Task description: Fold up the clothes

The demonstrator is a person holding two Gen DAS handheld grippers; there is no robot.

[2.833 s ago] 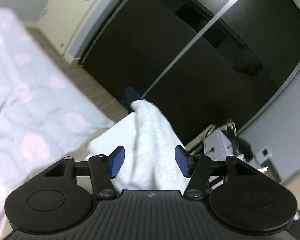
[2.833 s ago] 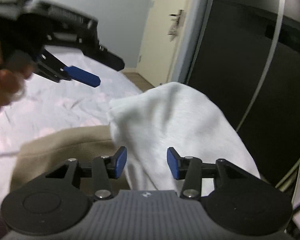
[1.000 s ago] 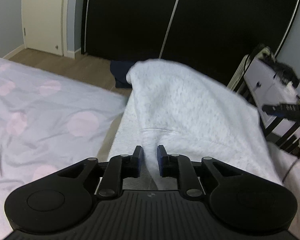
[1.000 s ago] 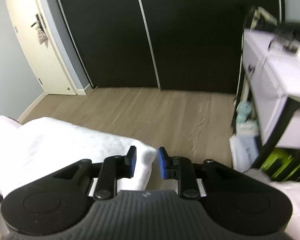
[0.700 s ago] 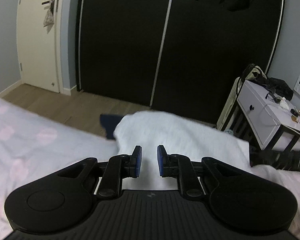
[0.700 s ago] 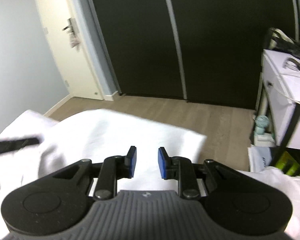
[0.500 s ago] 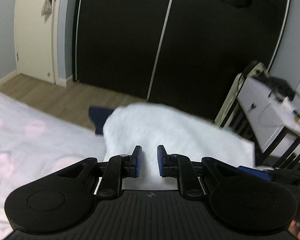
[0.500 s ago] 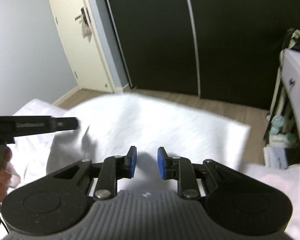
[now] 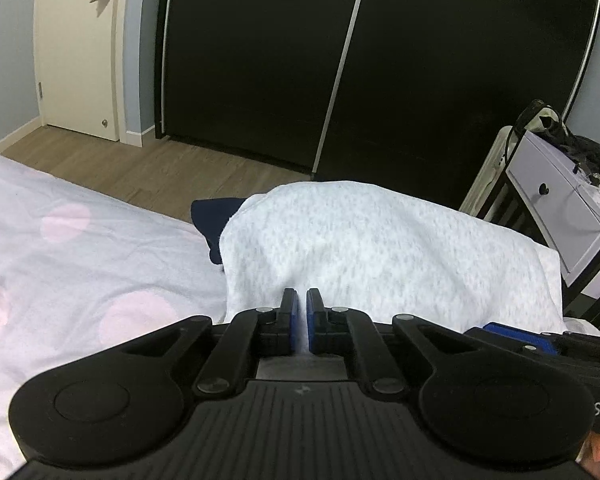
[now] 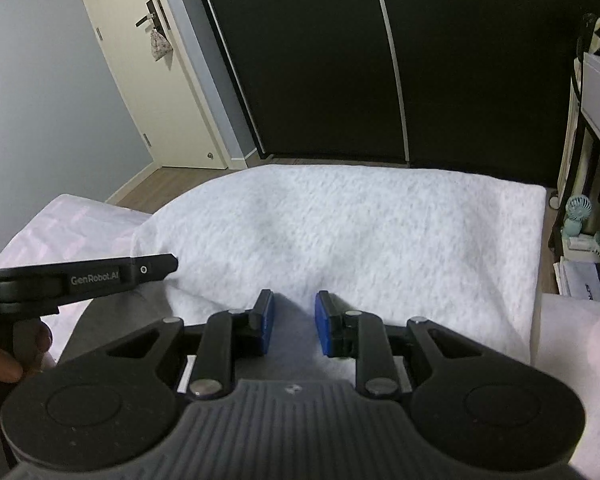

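Left wrist view: left gripper point(image 9: 299, 314) clamped on the white garment point(image 9: 380, 248), frame centre, over the dotted bedsheet point(image 9: 60, 264). Right gripper point(image 10: 294, 322) pinches a thicker fold. Lower both edges level, keeping cloth taut.

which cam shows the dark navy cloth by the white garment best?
Left wrist view: the dark navy cloth shows at the bed edge, poking out from behind the left side of the white fleecy garment. Right wrist view shows none of it; there the garment fills that area.
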